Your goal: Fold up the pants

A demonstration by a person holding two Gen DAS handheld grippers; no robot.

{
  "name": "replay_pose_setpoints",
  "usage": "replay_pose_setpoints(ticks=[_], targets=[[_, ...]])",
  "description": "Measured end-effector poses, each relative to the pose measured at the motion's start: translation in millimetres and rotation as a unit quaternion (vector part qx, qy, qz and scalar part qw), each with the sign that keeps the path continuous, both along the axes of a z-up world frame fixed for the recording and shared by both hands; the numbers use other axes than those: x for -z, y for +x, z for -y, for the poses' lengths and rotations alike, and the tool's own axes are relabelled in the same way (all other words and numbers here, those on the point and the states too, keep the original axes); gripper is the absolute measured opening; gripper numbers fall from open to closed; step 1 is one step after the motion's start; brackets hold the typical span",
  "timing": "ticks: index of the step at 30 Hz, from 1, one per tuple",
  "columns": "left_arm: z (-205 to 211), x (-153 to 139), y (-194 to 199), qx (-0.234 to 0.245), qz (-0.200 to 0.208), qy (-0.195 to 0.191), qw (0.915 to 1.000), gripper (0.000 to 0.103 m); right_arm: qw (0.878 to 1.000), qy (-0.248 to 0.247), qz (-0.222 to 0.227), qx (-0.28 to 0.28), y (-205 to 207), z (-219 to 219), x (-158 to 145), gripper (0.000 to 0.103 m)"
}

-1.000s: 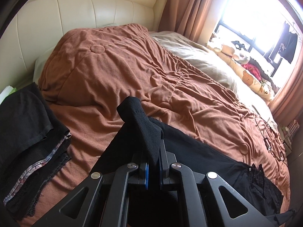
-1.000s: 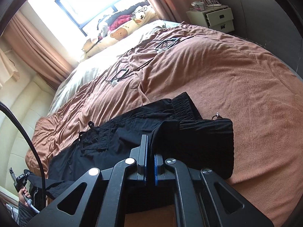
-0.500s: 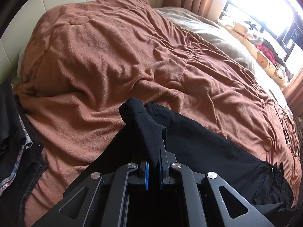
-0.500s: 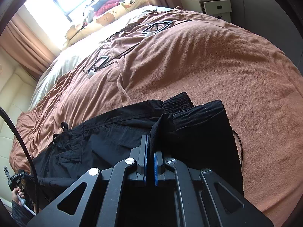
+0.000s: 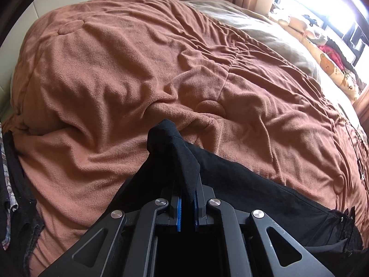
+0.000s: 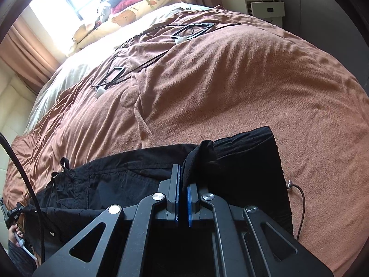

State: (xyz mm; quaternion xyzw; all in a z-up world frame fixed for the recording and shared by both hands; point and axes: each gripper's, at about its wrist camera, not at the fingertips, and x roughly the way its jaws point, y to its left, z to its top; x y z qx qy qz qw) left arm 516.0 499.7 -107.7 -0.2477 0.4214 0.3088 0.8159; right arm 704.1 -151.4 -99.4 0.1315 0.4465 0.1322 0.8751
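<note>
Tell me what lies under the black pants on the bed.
Under the black pants lies the wrinkled brown fleece blanket, visible all around them. A thin dark cord emerges beside their edge. Anything directly beneath the fabric is covered.

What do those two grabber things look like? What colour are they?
Both the left gripper and the right gripper are black, with triangle-shaped holes in their arms, round silver bolts and thin blue pads inside the jaws.
</note>
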Motion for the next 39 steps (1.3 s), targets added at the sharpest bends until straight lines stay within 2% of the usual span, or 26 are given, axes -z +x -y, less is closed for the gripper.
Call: replay_pose_setpoints(ticks=[8, 12, 13, 14, 15, 16, 17, 18, 19, 24, 33, 39], targets=[[-2.5, 16.1, 21.3, -0.002, -0.018, -0.004, 0.9998, 0.008, 1.0, -0.013, -0.004, -0.004, 21.1, -7.1, 13.8, 0.001], [-6.2, 23.6, 27.8, -0.006, -0.026, -0.023, 0.9994, 0.017, 1.0, -0.011, -0.016, -0.002, 29.0, -10.3, 23.2, 0.002], [-6.1, 21.8, 27.2, -0.006, -0.021, -0.025, 0.9995, 0.022, 1.0, -0.015, -0.02, -0.004, 29.5, -12.0, 24.9, 0.004], [-6.0, 18.5, 24.8, -0.006, -0.013, -0.025, 0.9996, 0.038, 1.0, -0.014, -0.023, -0.008, 29.2, -12.8, 25.6, 0.006], [-6.1, 14.2, 21.4, -0.006, -0.005, -0.023, 0.9997, 0.058, 1.0, -0.01, -0.022, -0.012, 28.0, -12.6, 24.8, 0.009], [-6.6, 9.1, 17.6, -0.005, 0.004, -0.019, 0.9998, 0.067, 1.0, -0.006, -0.02, -0.014, 26.1, -11.5, 23.0, 0.024], [-6.9, 3.0, 12.3, -0.005, 0.016, -0.013, 0.9998, 0.075, 1.0, 0.001, -0.015, -0.016, 22.9, -9.0, 19.9, 0.045], [-8.0, -2.3, 6.7, -0.007, 0.026, -0.009, 0.9996, 0.077, 1.0, 0.008, -0.007, -0.017, 18.7, -6.3, 16.3, 0.054], [-9.5, -6.1, 1.3, -0.009, 0.031, -0.01, 0.9994, 0.077, 1.0, 0.012, 0.002, -0.017, 13.9, -2.8, 12.2, 0.064], [-10.1, -16.9, -30.7, -0.014, 0.038, -0.014, 0.9991, 0.077, 0.999, 0.018, 0.025, -0.024, -15.2, 8.7, -0.1, 0.064], [10.4, -29.2, -96.6, 0.004, 0.054, -0.021, 0.9983, 0.077, 0.999, 0.002, 0.028, -0.044, -69.1, 20.8, -10.5, 0.064], [25.2, -29.5, -134.2, 0.01, 0.061, -0.031, 0.9976, 0.06, 0.998, 0.0, 0.037, -0.055, -105.1, 34.8, -19.8, 0.064]])
